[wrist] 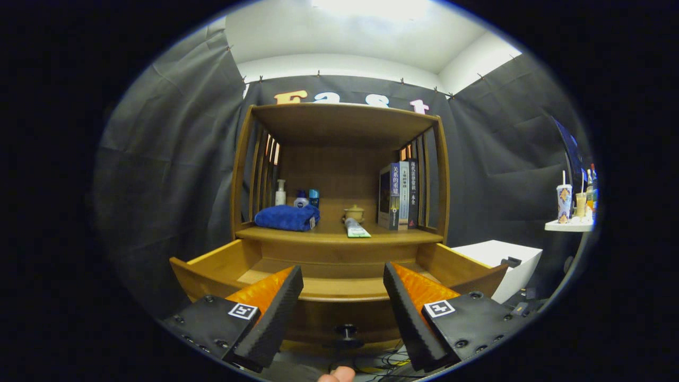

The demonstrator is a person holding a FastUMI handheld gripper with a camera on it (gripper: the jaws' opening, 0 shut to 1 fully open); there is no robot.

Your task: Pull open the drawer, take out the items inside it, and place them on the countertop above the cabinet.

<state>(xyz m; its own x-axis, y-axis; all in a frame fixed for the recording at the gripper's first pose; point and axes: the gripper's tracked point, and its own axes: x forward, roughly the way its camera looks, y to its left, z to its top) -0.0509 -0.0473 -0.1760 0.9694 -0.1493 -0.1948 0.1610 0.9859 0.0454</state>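
Note:
The wooden drawer (212, 262) of the cabinet stands pulled out toward me, and its dark knob (347, 332) shows low on its front panel, between my fingers. My gripper (344, 297) is open in front of the drawer front, with nothing between the fingers. I see only bare wood inside the drawer; the front panel hides its near part. On the countertop (392, 235) above the drawer lie a folded blue towel (287, 217) and a green-and-white tube (355, 228). A small lidded yellow jar (354, 213) sits behind the tube.
Three small bottles (297, 197) stand behind the towel, and upright books (399, 195) fill the right of the countertop under a wooden shelf top. A white box (501, 254) sits right of the drawer, and a small white shelf (570, 225) with drink cups hangs further right. A fingertip (339, 374) and cables show below the knob.

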